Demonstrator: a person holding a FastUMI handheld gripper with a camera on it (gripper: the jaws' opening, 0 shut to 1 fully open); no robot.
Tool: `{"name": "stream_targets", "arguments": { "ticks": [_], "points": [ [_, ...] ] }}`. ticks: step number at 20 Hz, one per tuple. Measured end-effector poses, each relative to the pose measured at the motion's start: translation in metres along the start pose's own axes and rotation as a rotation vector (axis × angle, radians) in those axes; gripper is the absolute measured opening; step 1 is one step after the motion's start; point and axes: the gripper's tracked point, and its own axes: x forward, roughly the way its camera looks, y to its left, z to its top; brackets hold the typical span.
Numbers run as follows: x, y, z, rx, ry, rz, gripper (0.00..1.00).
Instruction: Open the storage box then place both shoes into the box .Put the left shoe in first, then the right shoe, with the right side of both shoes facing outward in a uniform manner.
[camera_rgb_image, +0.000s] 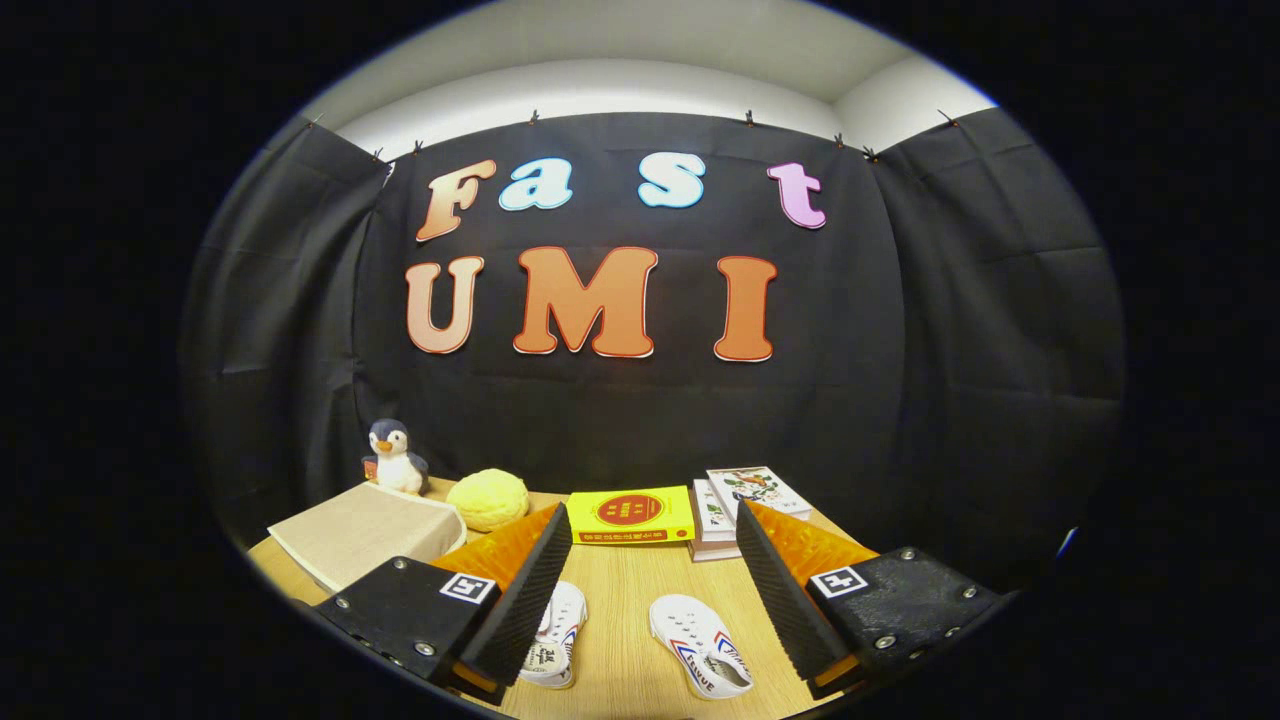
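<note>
At the table's (620, 610) far-left corner you have the storage box (365, 530), a beige, cloth-looking case with its lid down, angled toward the middle of the tabletop. A small plush penguin (396, 456) stands at the box's far edge, against the black cloth wall (980, 350), and a yellow plush bun (488, 499) sits just right of the penguin, touching or nearly touching the box's right side.

Next along the back edge lies a yellow book (632, 516), flat, with its spine facing you. Right of it is a short stack of books (735, 510) — the top one with a pictured cover, turned slightly askew on the ones beneath.

Nearer to you, on the bare wood in the middle of the tabletop, sit the two white canvas shoes with red and blue stripes. The left-hand shoe (556, 632) lies partly behind your left finger, toe pointing away from you. The right-hand shoe (702, 645) lies in the gap between the fingers, toe angled toward the far left. The two are near each other but apart.

Your gripper (652, 535) hangs above the near side of the table with its fingers spread wide — nothing is held between them, and both shoes lie below and between the fingers, untouched.
</note>
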Motion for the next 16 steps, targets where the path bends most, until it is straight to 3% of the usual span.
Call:
{"name": "stream_targets", "arguments": {
  "ticks": [4,8,16],
  "points": [
    [0.006,-0.003,-0.012,-0.024,0.028,0.016,0.98],
    [0.017,0.017,-0.033,-0.016,0.084,0.083,0.99],
    [0.034,0.095,-0.079,0.098,0.259,0.343,0.99]
  ]
}}
